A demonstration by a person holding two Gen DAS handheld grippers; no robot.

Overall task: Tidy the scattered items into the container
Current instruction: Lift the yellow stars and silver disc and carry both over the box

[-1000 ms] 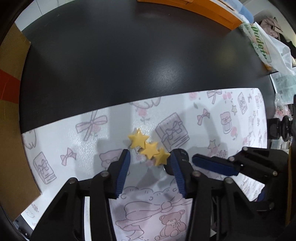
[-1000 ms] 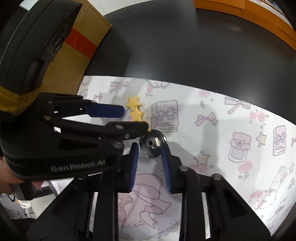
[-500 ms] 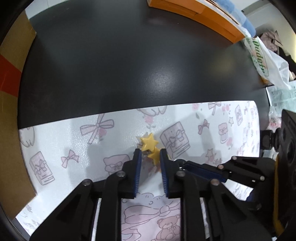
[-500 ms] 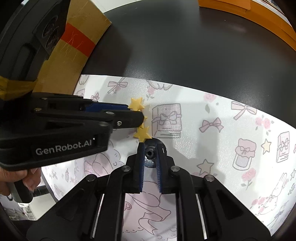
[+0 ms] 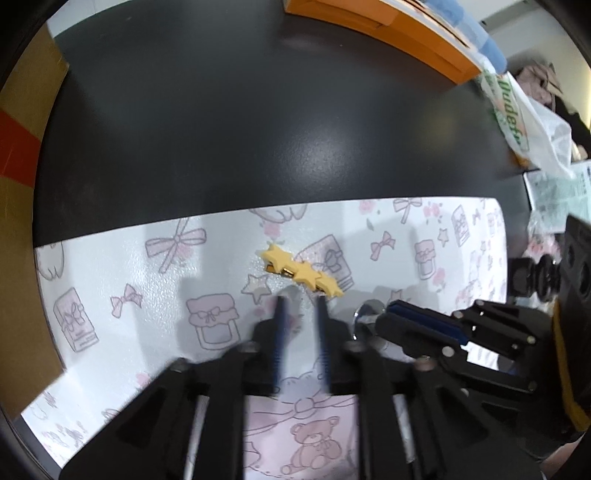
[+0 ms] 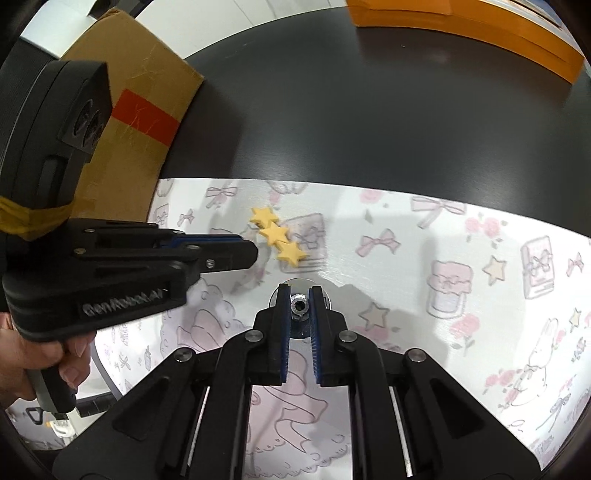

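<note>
Left wrist view
Left gripper (image 5: 300, 301): blurred; its jaws stand narrowly apart with nothing between them, tips just short of the star hair clip (image 5: 301, 271).
Star hair clip: three yellow stars in a row on a gold bar, lying flat on the patterned mat (image 5: 147, 295), just past the fingertips at 12 o'clock, running from 10 to 4 o'clock.
Right gripper (image 5: 391, 314): comes in from 3 o'clock, blue pads pressed on a shiny metal piece (image 5: 364, 308) that shows only at its tip.
Doing it well: I judge the clip is not yet gripped. Line the pads across the narrow width of the star row, lower until they bracket it, then squeeze; a thin, flat piece like this can skid out sideways.

Right wrist view
Right gripper (image 6: 299, 291): jaws pinch the metal piece (image 6: 299, 305), a round chrome disc with a small hub, just above the mat (image 6: 480, 258).
Star hair clip (image 6: 277, 236): on the mat at 11 o'clock from the disc, near it but apart.
Left gripper (image 6: 251, 254): reaches from 9 o'clock, side-on, its tip just beside the clip; the gap cannot be judged here.
Container: a cardboard box (image 6: 140, 96) at 10 o'clock and an orange box (image 6: 461, 22) at 1 o'clock; I cannot tell which is meant.
</note>
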